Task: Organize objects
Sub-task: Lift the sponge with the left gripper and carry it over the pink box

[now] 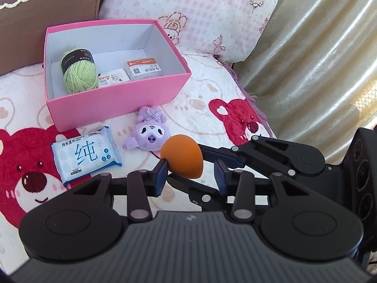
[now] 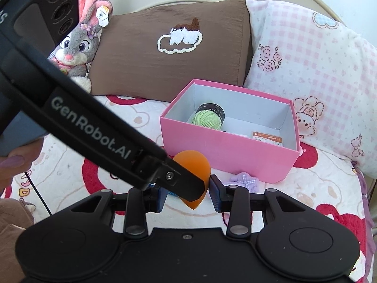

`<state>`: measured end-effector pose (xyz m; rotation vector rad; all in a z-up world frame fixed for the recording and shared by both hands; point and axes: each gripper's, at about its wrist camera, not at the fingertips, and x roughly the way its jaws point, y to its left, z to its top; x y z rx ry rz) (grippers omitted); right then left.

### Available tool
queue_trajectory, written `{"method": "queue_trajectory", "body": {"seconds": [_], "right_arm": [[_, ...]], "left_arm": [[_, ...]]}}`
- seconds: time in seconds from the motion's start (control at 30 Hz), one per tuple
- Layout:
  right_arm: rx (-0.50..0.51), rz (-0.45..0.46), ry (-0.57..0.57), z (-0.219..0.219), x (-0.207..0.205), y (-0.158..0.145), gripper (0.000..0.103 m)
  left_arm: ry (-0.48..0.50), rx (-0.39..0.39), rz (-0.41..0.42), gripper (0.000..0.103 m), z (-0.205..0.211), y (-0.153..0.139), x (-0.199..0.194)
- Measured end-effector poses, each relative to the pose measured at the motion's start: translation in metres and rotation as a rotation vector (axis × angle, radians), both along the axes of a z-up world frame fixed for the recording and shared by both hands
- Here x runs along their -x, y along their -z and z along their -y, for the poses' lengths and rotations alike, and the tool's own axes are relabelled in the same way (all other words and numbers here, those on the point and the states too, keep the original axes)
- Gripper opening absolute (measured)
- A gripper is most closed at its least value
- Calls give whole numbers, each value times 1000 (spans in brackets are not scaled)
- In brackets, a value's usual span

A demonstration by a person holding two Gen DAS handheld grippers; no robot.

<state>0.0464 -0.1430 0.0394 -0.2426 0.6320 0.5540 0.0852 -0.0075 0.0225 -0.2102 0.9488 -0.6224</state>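
**Left wrist view.** The left gripper (image 1: 190, 176) is seen at 6 o'clock with its jaws set wide. The orange makeup sponge (image 1: 182, 156) is located at centre, above the bear-print bedspread (image 1: 200, 108). Only the left pad is touched by it; the other pad stands apart. The right gripper (image 1: 187, 165) enters from 3 o'clock, and its two fingers are closed against the sponge from opposite sides. A pink box (image 1: 117, 99) is placed at 11 o'clock. It contains a green yarn ball (image 1: 80, 73), a white packet (image 1: 113, 77) and an orange-labelled packet (image 1: 143, 68). A wet-wipes pack (image 1: 86, 153) lies at 9 o'clock, and a purple plush toy (image 1: 147, 132) lies just beside the sponge.

**Right wrist view.** The sponge (image 2: 198, 165) is held between the fingers of the right gripper (image 2: 189, 197), tip downward. It is partly covered by a finger of the left gripper (image 2: 188, 186), which crosses from 10 o'clock. The box (image 2: 226, 151) is at 1 o'clock, with a brown pillow (image 2: 165, 47) at 12 and a rabbit plush (image 2: 77, 44) at 10.
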Motion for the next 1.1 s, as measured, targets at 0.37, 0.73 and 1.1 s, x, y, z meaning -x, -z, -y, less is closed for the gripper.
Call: {"method": "queue_trajectory", "body": {"seconds": [0.37, 0.73, 1.1], "right_arm": [[-40, -11, -34, -9, -14, -19, 44], [-150, -44, -4, 0, -67, -29, 41], [-152, -32, 63, 1, -122, -22, 39]], "left_arm": [[-26, -21, 34, 40, -12, -30, -3], [-21, -1, 98, 40, -7, -59, -46], [-34, 40, 93, 40, 4, -50, -110]]}}
